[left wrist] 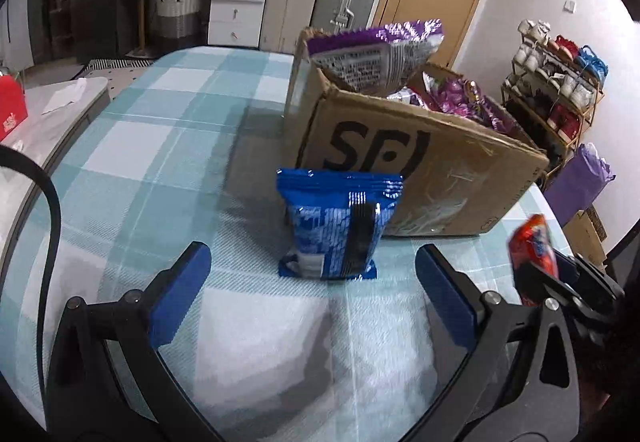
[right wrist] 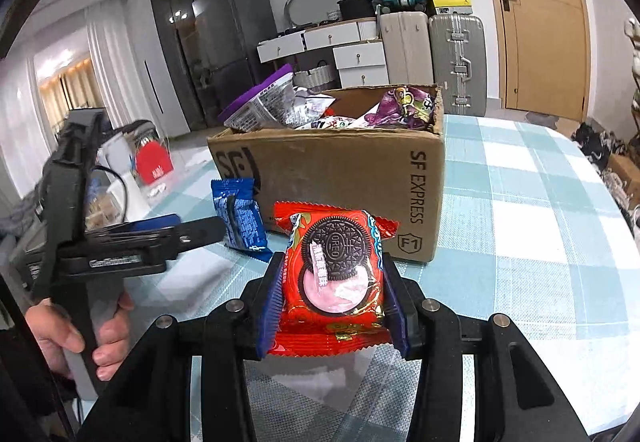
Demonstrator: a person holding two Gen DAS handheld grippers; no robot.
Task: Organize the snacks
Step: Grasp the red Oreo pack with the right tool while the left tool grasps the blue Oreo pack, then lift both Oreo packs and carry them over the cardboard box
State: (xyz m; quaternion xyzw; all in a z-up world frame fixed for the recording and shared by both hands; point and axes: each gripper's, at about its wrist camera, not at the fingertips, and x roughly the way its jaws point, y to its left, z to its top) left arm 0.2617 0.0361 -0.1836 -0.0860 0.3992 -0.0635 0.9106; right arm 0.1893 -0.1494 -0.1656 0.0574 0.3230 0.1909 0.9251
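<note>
Between the right jaws, the red pack is glossy crinkled foil. Ahead of the open left jaws, the blue pack is shiny film. Behind it, the box is matt cardboard with glossy tape. The tablecloth looks woven and matt.

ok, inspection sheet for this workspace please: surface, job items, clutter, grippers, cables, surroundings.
Surface: table under a blue-and-white checked cloth.
Job's things: open cardboard box holding snack bags, purple bag sticking out; blue packet upright against the box front; red cookie packet.
Clutter: red bag off the table's far side.
Grippers: left gripper open, empty, facing the blue packet; right gripper shut on the red cookie packet.
Cables: black cable beside the left gripper.
Surroundings: suitcases, drawers, fridge, door, shoe rack.
</note>
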